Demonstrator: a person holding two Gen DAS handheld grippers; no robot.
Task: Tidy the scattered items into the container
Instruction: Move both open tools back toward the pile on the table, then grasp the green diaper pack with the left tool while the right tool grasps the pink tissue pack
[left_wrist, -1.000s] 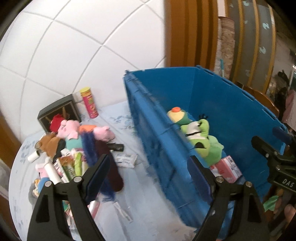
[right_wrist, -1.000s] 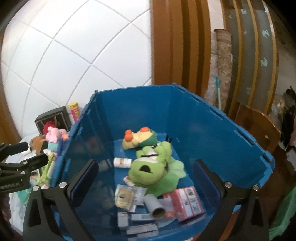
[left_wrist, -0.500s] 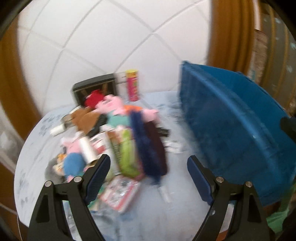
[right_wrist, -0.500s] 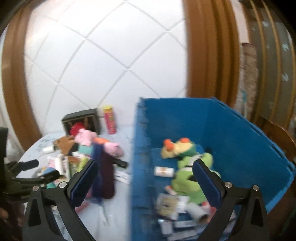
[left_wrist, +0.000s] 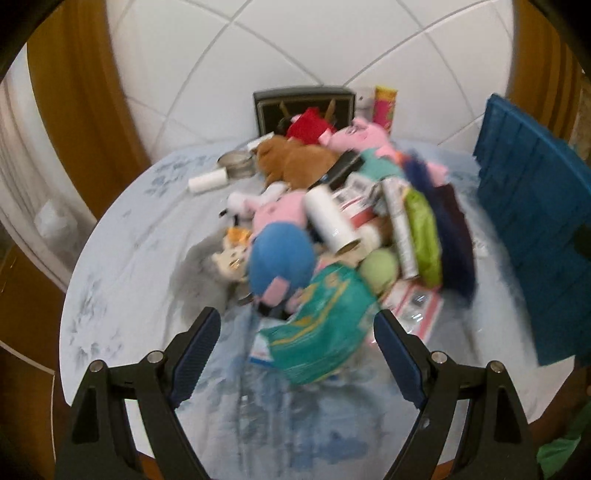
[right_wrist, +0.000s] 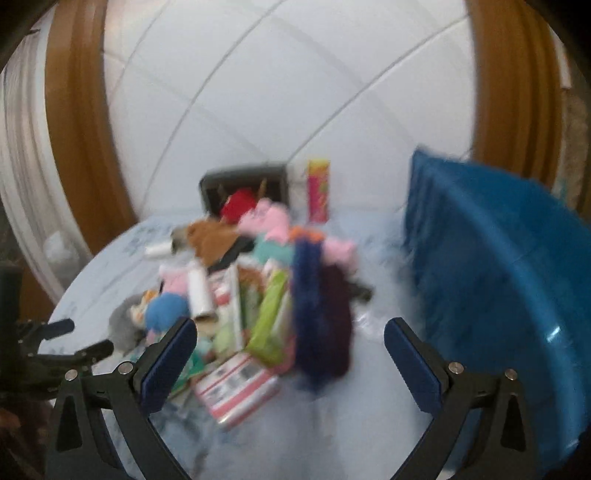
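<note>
Both the left claw (left_wrist: 297, 338) and right claw (right_wrist: 290, 345) are gaping wide, empty, facing the toy pile (left_wrist: 332, 221) mid-frame; the blue bin (left_wrist: 535, 221) is standing at right. Next probably calls for closing on the teal packet (left_wrist: 325, 332).

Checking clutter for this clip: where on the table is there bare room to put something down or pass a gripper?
Bare cloth lies along the table's left side, left of the white roll and grey patch, and in front, between the teal packet and the near edge. A narrow strip separates the dark plush from the blue bin. The middle is crowded.
</note>
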